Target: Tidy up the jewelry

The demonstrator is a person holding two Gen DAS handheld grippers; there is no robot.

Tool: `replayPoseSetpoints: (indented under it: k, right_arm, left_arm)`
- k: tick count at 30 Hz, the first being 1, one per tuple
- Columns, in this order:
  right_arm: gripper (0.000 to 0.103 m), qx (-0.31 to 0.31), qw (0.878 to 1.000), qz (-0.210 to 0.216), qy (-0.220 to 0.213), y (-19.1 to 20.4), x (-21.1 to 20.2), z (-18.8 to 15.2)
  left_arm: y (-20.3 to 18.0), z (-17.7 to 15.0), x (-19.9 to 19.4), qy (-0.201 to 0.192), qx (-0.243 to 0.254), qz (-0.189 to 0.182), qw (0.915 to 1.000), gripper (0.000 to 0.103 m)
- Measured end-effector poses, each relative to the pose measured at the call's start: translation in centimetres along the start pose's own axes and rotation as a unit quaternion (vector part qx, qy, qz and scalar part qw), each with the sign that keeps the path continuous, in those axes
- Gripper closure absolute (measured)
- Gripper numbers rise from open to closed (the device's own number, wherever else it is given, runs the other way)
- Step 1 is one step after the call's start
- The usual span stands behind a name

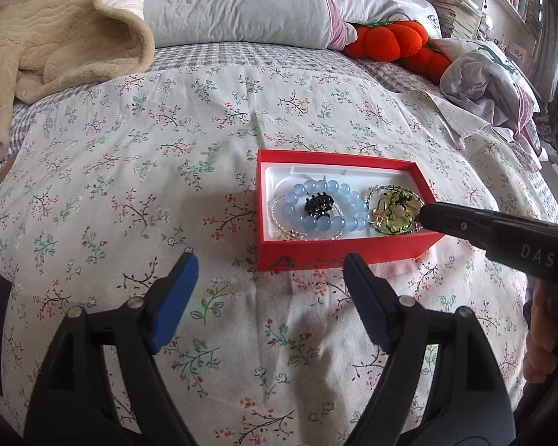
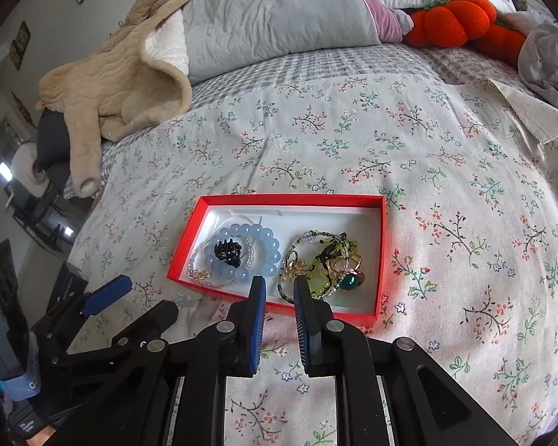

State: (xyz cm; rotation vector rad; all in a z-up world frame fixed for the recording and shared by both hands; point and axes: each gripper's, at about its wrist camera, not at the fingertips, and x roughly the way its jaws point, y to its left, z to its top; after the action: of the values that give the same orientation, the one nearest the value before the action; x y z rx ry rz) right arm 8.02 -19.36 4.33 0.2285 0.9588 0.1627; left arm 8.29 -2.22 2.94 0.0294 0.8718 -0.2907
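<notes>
- The bed, under a floral cover, lies below both tools.
- The red box sits just ahead of the tools.
- The left tool gapes wide with nothing between its fingers.
- The right tool is parted narrowly, holding nothing, tips at the box's near edge.
- The blue bead bracelet lies left of the right tool's tips, the green ring right.

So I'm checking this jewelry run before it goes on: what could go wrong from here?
The right gripper hovers, slightly open, at the near wall of the red box, over the tangled green beaded pile; a pinch could drag several pieces out together. The box sits on a soft floral bedspread, so a push on its wall might tip or slide it.
</notes>
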Motion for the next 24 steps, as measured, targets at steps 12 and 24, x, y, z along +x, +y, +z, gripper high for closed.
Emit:
replayPoseSetpoints:
  k: [12,24]
  right_arm:
    - [0.038,0.027,0.998,-0.038,0.031,-1.8,-4.5,-4.1]
    - [0.000,-0.002,0.996,-0.082,0.019,-0.9,-6.5,-6.4]
  left_arm:
    - [-0.9,-2.4,-1.9,0.050,-0.001,0.055,0.9972,0.001]
    - [-1.4,-2.9,-3.8,0.058,-0.004,0.067,0.9961,0.001]
